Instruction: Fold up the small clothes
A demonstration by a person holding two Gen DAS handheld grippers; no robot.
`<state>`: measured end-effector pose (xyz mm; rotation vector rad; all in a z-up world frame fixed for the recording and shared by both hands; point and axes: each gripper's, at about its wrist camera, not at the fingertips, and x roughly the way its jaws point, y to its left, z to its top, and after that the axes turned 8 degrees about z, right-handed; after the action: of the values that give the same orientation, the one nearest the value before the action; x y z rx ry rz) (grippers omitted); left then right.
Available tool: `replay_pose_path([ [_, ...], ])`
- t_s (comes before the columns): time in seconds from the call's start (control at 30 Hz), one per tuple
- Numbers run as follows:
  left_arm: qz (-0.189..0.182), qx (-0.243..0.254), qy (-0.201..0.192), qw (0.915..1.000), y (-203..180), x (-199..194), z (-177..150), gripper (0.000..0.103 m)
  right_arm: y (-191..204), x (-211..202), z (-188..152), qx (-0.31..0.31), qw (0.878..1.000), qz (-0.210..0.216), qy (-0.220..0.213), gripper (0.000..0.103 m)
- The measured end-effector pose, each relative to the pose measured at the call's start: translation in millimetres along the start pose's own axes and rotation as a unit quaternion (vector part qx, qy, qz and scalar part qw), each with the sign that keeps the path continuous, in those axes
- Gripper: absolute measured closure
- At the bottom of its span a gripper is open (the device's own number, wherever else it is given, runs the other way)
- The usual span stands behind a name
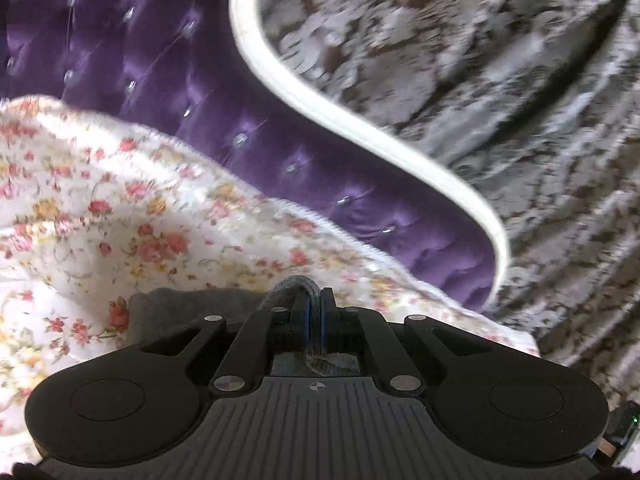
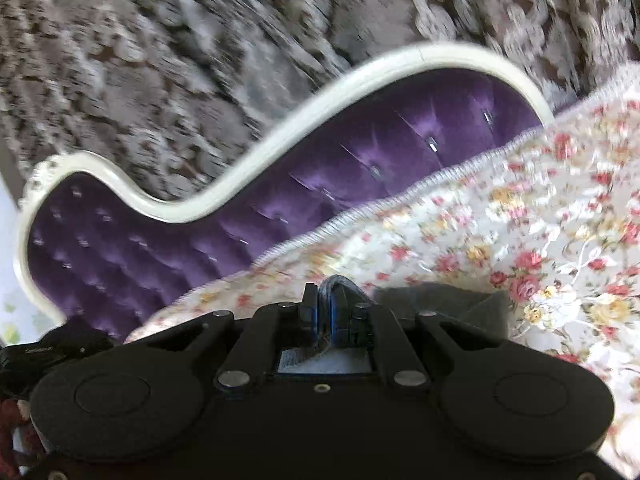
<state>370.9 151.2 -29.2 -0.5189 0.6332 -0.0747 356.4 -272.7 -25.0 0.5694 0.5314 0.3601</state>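
While both tongs, left [image 1: 311, 300] and right [image 2: 326, 292], pinch the soft grey garment [image 1: 188, 312] at six o'clock over the floral bedspread [image 1: 120, 200], we judge it light and floppy, best gripped at its edges.

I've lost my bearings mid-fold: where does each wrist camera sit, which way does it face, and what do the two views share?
Left wrist: sits on the left gripper, looking along its fingers, shut on a grey garment, over the floral bedspread toward the purple tufted headboard; only the gripper body shows.
Right wrist: sits on the right gripper, shut on the same grey garment, facing the headboard; no hand shows.
Shared: garment, bedspread, headboard and patterned curtain behind.
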Motion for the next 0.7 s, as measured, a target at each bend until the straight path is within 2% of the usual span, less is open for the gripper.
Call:
replay_pose_path([
  [0.23,0.044,-0.008,0.024,0.9987,14.2,42.8,-4.3,0.098,-19.5,40.0,-4.1,0.014,0.999,-0.036,0.036,0.09],
  [0.4,0.057,-0.006,0.027,0.998,16.1,56.6,-3.5,0.098,-25.5,48.4,-1.5,0.017,0.997,-0.062,0.036,0.091],
  [0.5,0.051,-0.004,0.036,0.998,16.4,64.9,-3.9,0.097,-32.4,52.4,1.8,0.023,0.997,-0.072,0.031,0.094],
  [0.57,0.05,0.004,0.042,0.9979,16.5,69.8,-5.3,0.097,-35.1,55.3,3.5,0.025,0.996,-0.074,0.032,0.092],
  [0.6,0.049,0.006,0.043,0.9979,17.0,69.9,-5.5,0.089,-35.7,53.9,3.9,0.027,0.996,-0.075,0.031,0.085],
  [0.63,0.048,0.005,0.045,0.9978,17.9,69.1,-4.0,0.074,-35.2,51.6,4.1,0.025,0.996,-0.077,0.029,0.085],
  [0.7,0.041,0.0,0.033,0.9986,19.5,61.5,-0.1,0.059,-30.2,43.7,3.6,0.007,0.997,-0.075,0.021,0.084],
])
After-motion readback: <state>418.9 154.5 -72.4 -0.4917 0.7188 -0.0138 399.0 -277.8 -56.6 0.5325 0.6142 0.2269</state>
